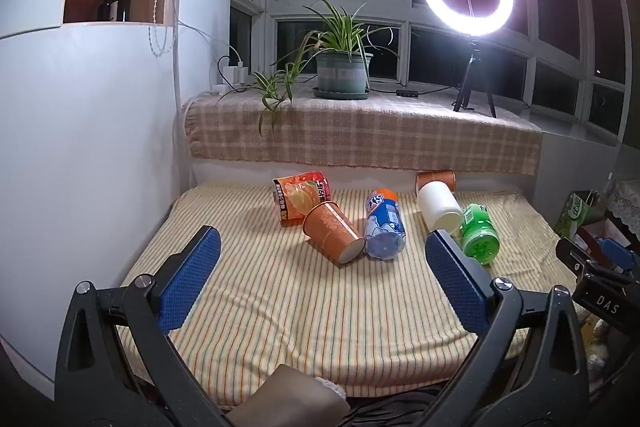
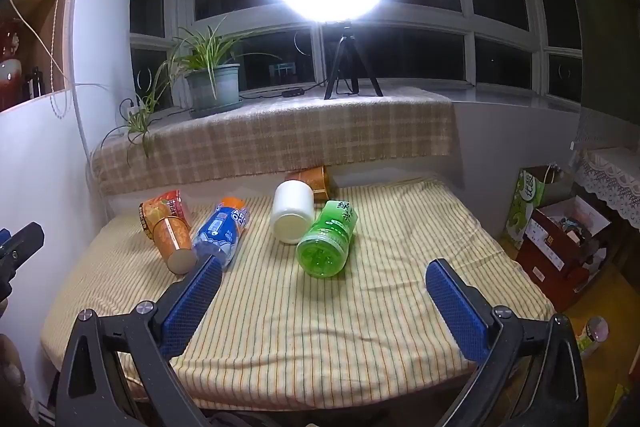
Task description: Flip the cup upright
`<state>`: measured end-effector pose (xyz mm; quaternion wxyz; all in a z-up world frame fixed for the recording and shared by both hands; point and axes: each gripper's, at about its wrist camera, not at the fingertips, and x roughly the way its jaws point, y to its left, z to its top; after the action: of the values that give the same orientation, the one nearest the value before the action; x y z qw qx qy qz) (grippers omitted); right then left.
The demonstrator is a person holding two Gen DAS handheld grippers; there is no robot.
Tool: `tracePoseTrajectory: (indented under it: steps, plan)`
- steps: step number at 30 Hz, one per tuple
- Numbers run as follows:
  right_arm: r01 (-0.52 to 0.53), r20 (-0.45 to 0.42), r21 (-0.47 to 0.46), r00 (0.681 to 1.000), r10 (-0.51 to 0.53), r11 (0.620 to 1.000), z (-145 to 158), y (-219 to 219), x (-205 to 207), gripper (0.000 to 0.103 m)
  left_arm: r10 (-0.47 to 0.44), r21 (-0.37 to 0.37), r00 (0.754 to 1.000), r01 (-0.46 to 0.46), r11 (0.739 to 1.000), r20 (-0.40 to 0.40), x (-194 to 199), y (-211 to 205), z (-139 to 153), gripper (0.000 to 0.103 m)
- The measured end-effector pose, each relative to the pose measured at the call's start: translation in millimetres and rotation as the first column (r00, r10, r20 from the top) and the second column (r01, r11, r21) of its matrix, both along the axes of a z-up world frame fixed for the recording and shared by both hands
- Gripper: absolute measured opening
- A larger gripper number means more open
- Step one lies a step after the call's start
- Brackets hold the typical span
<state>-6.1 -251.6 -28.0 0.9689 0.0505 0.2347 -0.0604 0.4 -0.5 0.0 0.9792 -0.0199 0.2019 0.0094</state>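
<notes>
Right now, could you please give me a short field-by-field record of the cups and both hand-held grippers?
surface: striped cloth
orange paper cup: on its side, base toward camera, touching blue bottle
white cup: on its side, against green bottle
orange cup at the back: on its side
left hand-held gripper: open, empty
right hand-held gripper: open, empty
upright cups: none

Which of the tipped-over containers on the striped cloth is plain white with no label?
The plain white plastic cup, lying beside the green bottle; all the others carry printed labels.
</notes>
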Motion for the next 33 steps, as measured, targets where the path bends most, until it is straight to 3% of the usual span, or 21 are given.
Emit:
tracePoseTrajectory:
  steps: [33]
  plan:
    - [0.000, -0.030, 0.015, 1.000, 0.001, 1.000, -7.3, -6.6, 6.1, 0.103, 0.002, 0.008, 1.000, -0.002, 1.000, 0.006, 0.2, -0.7, 3.7, 0.103]
